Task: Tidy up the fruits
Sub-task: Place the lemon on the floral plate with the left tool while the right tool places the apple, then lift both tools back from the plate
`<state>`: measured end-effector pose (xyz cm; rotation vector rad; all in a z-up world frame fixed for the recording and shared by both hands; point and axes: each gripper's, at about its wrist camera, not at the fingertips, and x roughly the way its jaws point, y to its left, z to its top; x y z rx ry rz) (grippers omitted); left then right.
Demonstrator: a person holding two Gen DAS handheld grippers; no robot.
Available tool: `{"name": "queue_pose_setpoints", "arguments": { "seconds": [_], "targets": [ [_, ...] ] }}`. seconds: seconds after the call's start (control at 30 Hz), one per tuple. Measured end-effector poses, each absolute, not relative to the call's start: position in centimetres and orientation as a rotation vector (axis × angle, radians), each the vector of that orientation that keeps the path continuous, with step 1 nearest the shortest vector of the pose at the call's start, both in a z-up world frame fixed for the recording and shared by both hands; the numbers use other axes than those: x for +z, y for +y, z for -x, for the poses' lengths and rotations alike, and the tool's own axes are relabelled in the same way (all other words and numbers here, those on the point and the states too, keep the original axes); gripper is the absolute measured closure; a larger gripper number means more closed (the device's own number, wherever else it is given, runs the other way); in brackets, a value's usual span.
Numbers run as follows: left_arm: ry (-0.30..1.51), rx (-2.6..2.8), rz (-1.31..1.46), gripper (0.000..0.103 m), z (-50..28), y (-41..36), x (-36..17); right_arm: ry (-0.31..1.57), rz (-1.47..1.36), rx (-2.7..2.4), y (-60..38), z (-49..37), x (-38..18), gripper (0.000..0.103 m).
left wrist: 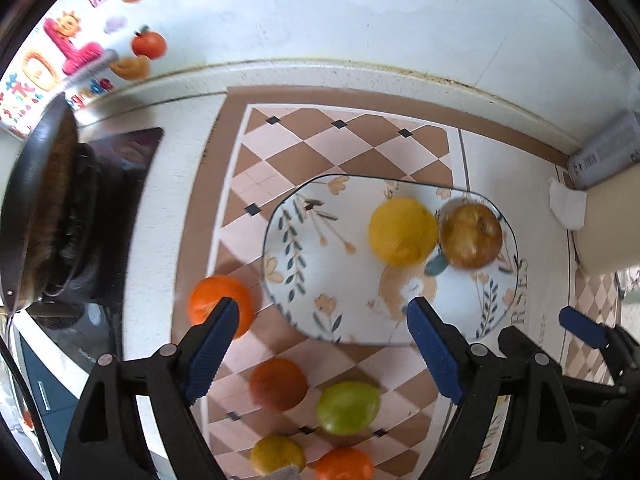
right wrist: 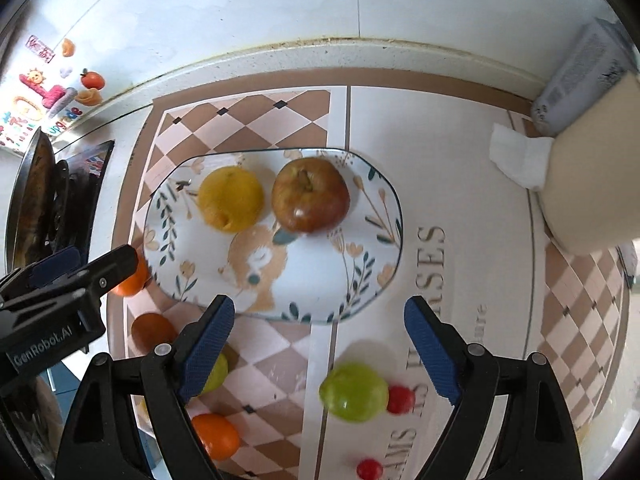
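Observation:
A floral plate (left wrist: 320, 264) (right wrist: 360, 248) lies on the checked mat and holds a yellow lemon (left wrist: 402, 230) (right wrist: 231, 198) and a reddish apple (left wrist: 471, 235) (right wrist: 310, 195). My left gripper (left wrist: 323, 322) is open and empty above the plate's near left edge. An orange (left wrist: 212, 300) sits by its left fingertip. A dark red fruit (left wrist: 279, 384), a green apple (left wrist: 347, 407), a yellowish fruit (left wrist: 277, 455) and another orange (left wrist: 345, 464) lie below. My right gripper (right wrist: 319, 320) is open and empty over the plate's near edge. A green apple (right wrist: 354, 392) and small red fruits (right wrist: 401, 399) lie beneath it.
A stove with a dark pan (left wrist: 40, 208) stands at the left. A beige container (right wrist: 592, 176) and a crumpled tissue (right wrist: 518, 156) sit at the right by the wall. Fruit stickers (left wrist: 148, 44) decorate the back wall. The left gripper shows in the right wrist view (right wrist: 76, 276).

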<state>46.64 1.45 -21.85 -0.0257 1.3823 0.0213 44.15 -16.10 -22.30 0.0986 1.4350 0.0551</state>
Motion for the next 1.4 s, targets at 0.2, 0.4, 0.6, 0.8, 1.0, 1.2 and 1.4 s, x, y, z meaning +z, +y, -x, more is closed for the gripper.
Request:
{"name": "queue_pose_setpoints", "arguments": {
  "seconds": [0.2, 0.4, 0.6, 0.8, 1.0, 1.2, 1.4],
  "targets": [
    [1.322, 0.011, 0.011, 0.017, -42.5, 1.5, -18.9, 1.386, -0.110, 0.064, -15.2, -40.7, -19.5, 0.014],
    [1.277, -0.009, 0.014, 0.017, -39.3, 1.5, -16.2, 1.336, -0.128, 0.067, -15.3, -37.6, -16.4, 0.014],
    [1.216, -0.016, -0.004, 0.017, -36.6, 1.4, -13.2, 1.282, -0.142, 0.070, -15.6, -34.7, -12.9, 0.014],
    [1.177, -0.020, 0.009, 0.017, -34.4, 1.6, -10.7, 1.224, -0.160, 0.073, -15.9, -32.1, -9.7, 0.014],
    [1.149, -0.023, 0.022, 0.017, -33.2, 2.1, -9.1, 1.181, -0.180, 0.069, -15.9, -30.8, -7.8, 0.014],
    [1.157, 0.052, -0.044, 0.003, -33.3, 3.3, -10.7, 1.275, -0.245, 0.109, -15.2, -30.8, -11.5, 0.014],
    [1.258, 0.167, -0.161, 0.002, -32.9, 5.6, -16.2, 1.544, -0.372, 0.212, -12.8, -30.9, -21.8, 0.014]
  ]
}}
